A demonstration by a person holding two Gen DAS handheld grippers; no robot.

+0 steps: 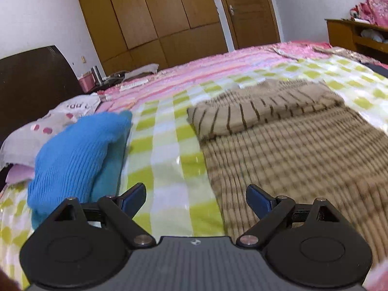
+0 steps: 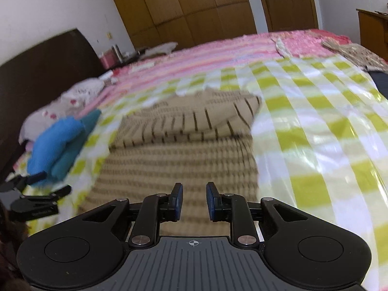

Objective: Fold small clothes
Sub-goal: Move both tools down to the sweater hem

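Hovering grippers: left (image 1: 196,200), right (image 2: 194,201), empty above striped garment (image 2: 179,155).

Hidden, cropped and blurred parts

Near half of sweater (image 1: 303,160) smeared by motion blur in both views, stripes there unreadable; near edge hidden behind left gripper (image 1: 196,197) body and, in right view, behind right gripper (image 2: 194,200) body. Blue knit (image 1: 72,155) partly covered at its lower end by left gripper's linkage; underside out of sight. Printed pillow (image 1: 60,118) half hidden behind blue knit, lettering too small and cut to read. Nightstand items (image 1: 93,78) too small to identify. Shelf (image 1: 359,34) cropped by right edge, contents blurred. Left gripper in right view (image 2: 52,183) cut off by left edge, dark and blurred, jaw gap not made out there.
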